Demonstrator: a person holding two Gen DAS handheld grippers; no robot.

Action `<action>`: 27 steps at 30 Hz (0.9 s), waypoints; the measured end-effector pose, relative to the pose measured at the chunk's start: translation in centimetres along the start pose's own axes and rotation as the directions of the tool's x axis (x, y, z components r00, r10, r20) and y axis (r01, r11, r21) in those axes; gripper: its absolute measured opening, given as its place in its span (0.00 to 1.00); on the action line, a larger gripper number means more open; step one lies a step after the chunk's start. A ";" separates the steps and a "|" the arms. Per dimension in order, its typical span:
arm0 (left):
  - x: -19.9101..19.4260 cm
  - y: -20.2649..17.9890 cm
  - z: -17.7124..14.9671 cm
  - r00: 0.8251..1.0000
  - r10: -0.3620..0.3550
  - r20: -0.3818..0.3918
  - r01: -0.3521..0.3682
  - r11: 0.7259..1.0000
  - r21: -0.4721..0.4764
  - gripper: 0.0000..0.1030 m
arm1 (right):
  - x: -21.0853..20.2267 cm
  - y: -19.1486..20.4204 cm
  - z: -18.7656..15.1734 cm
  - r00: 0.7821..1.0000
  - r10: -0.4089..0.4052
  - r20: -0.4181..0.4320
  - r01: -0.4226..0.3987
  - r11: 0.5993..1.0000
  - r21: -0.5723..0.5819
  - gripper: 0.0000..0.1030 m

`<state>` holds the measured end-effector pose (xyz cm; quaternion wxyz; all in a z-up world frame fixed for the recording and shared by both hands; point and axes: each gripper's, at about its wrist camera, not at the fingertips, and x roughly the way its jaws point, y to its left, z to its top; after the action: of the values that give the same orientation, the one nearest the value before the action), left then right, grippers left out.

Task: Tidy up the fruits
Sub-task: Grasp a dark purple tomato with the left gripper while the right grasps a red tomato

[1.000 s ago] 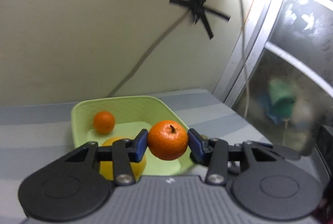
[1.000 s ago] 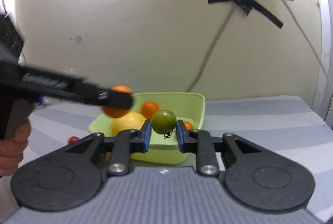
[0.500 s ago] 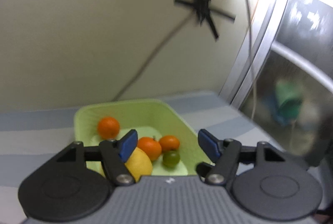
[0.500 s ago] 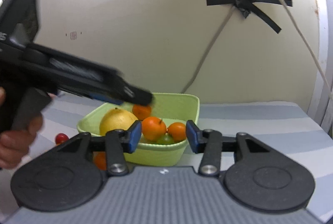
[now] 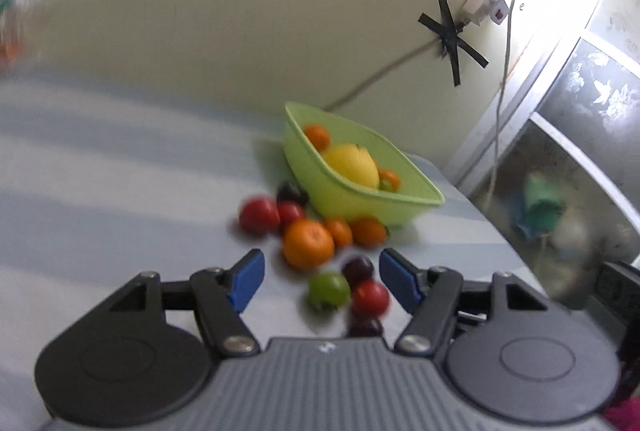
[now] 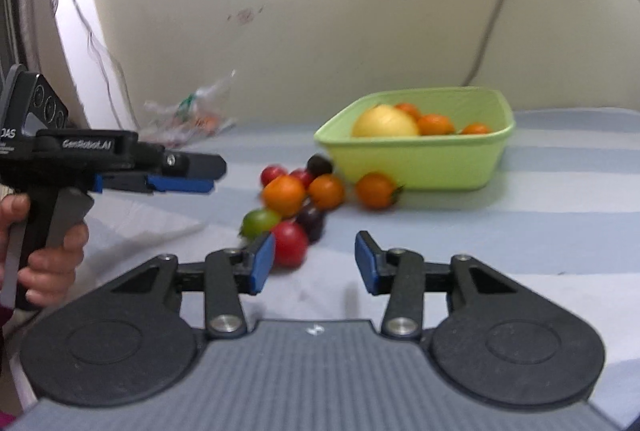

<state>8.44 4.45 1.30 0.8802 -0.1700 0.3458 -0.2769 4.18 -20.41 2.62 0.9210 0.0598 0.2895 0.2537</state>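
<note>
The fruits lie in a loose cluster on the striped table (image 6: 540,215), just beside the green tub (image 6: 416,167), and several touch each other. They look small, round and smooth, so I judge they are light but roll easily, and the soft red ones may bruise under hard pressure; each is best taken across its widest part.

From the left in the right wrist view, a hand (image 6: 40,251) holds the left gripper (image 6: 200,177), and its jaws stand apart with nothing between them. Next come the green fruit (image 6: 260,222), a red fruit (image 6: 289,243), the large orange (image 6: 284,195) and two smaller oranges.

The right gripper (image 6: 314,263) is empty and its jaws are closing, the red fruit just beyond its left pad.

The tub holds a big yellow fruit (image 6: 384,122) and some small oranges (image 6: 436,124).
</note>
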 end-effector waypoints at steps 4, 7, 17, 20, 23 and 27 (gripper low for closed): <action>0.6 0.0 -0.4 0.998 -0.057 -0.007 0.057 0.997 -0.043 0.63 | 0.3 1.7 -0.2 1.000 0.016 -0.024 -0.017 0.999 -0.038 0.40; 0.6 -0.3 -0.5 0.997 -0.074 -0.009 0.073 0.997 -0.023 0.63 | 0.3 2.0 -0.2 1.000 -0.001 -0.017 0.000 0.996 -0.089 0.40; -0.4 -5.6 -5.2 0.999 0.028 0.015 -0.032 0.926 0.376 0.58 | 0.9 -1.8 1.2 0.998 0.057 -0.014 -0.055 0.991 0.126 0.39; 1.1 -6.2 -6.0 0.996 0.091 -0.023 -0.072 0.900 0.431 0.50 | 1.9 -1.8 0.9 0.996 0.071 -0.054 -0.061 0.985 0.163 0.39; 1.8 -6.0 -5.6 0.994 0.101 -0.044 -0.075 0.913 0.402 0.47 | 2.7 -1.5 0.5 0.993 0.095 -0.072 -0.081 0.980 0.180 0.38; 2.5 -6.2 -5.4 0.993 0.107 -0.040 -0.083 0.914 0.398 0.27 | 2.1 -1.9 0.4 0.991 0.113 -0.073 -0.097 0.975 0.199 0.30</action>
<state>3.87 -2.50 -0.70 0.8979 0.0369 0.3171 -0.3031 6.71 -21.01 1.44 0.8830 0.1545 0.3477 0.2747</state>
